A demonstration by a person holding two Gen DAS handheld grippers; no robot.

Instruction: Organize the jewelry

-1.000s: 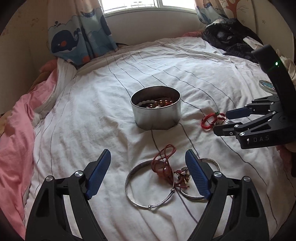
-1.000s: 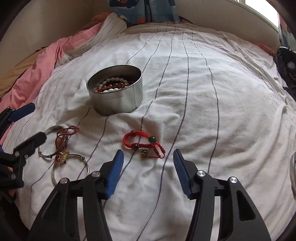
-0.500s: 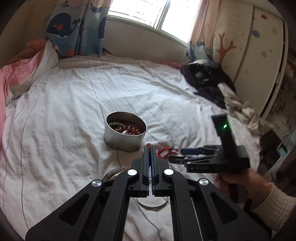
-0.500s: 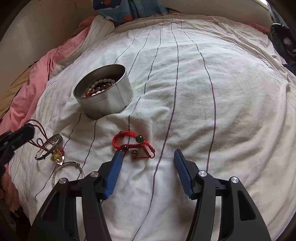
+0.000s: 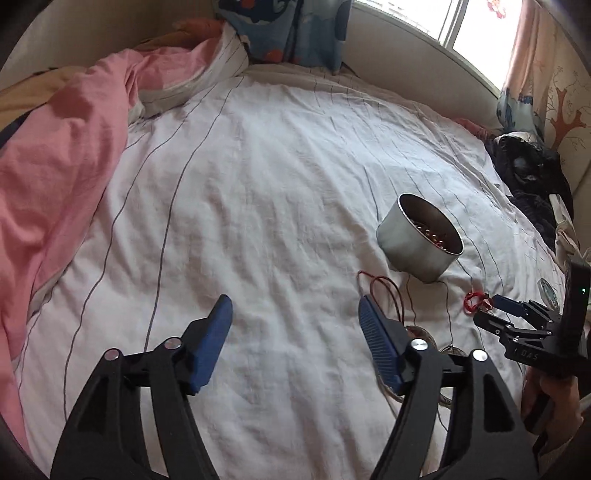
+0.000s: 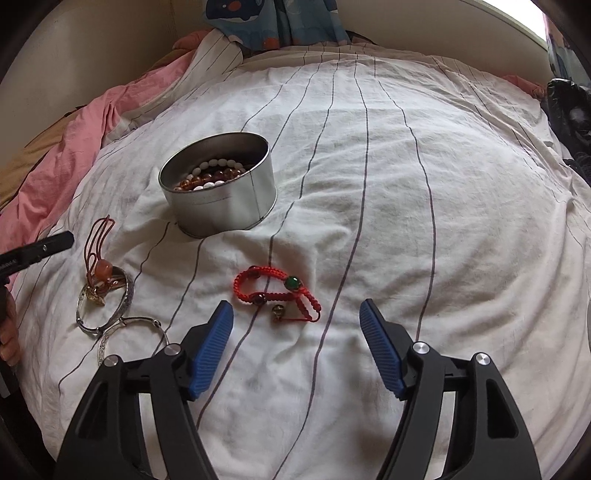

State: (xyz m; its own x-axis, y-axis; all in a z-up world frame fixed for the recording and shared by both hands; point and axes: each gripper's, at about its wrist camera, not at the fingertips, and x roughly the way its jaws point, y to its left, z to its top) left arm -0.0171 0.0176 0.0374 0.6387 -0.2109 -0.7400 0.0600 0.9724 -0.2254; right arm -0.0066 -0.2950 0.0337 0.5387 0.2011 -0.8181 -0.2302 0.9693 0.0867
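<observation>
A round silver tin (image 6: 221, 192) holding bead bracelets stands on the white striped bed sheet; it also shows in the left wrist view (image 5: 421, 240). A red braided bracelet (image 6: 277, 291) with a green bead lies just ahead of my right gripper (image 6: 295, 321), which is open and empty. At the left lie two silver bangles (image 6: 110, 314) with a red cord pendant (image 6: 98, 243) across them. My left gripper (image 5: 293, 317) is open and empty over bare sheet, left of the cord (image 5: 384, 291); the bangles are mostly hidden behind its right finger.
A pink quilt (image 5: 55, 166) is bunched along the left side of the bed. Dark clothes (image 5: 528, 177) lie at the far right edge. A whale-print curtain (image 6: 273, 22) hangs at the head. The sheet (image 6: 406, 184) stretches right of the tin.
My left gripper, shut on the red cord half a second ago, has opened and swung left; the cord lies on the sheet again. My right gripper stays open near the red bracelet.
</observation>
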